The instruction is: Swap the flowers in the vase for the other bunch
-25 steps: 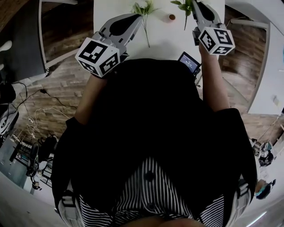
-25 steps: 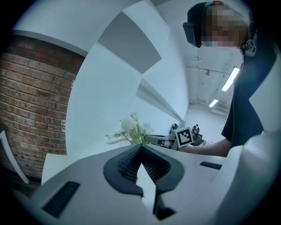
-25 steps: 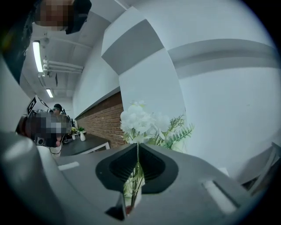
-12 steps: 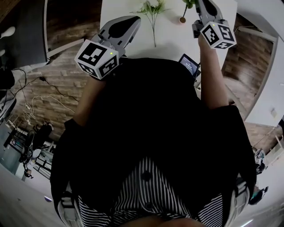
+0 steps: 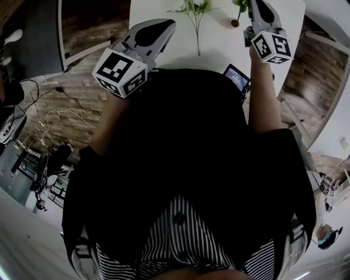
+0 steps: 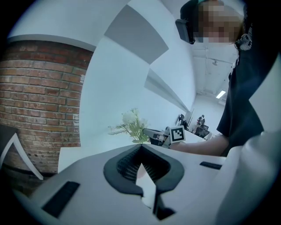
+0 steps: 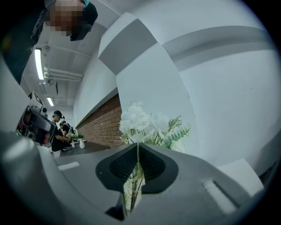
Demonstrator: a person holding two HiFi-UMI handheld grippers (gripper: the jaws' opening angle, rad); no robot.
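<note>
- right gripper: tongs narrow, nipped on the stems of the white-flowered bunch; blooms stand just past the tips.
- change: a second ago, in the head view, the foot of this bunch hung clear of the vase, off to its right. now the stem runs straight down onto the mouth. whether it is inside yet, cannot tell.
- reading: the new bunch looks to be going in, so the swap seems to be in its last step.
- left gripper: tongs together, nothing between them. it hovers over the near left part of the table and has edged a little further in.
- other bunch lies flat on the table left of the vase, stem pointing toward the person, apart from both grippers.
- around: small screen at the table's near edge, cables on the floor at left.
- in the way: nothing between stem and vase; the mouth looks narrow, and the lying bunch is near.
</note>
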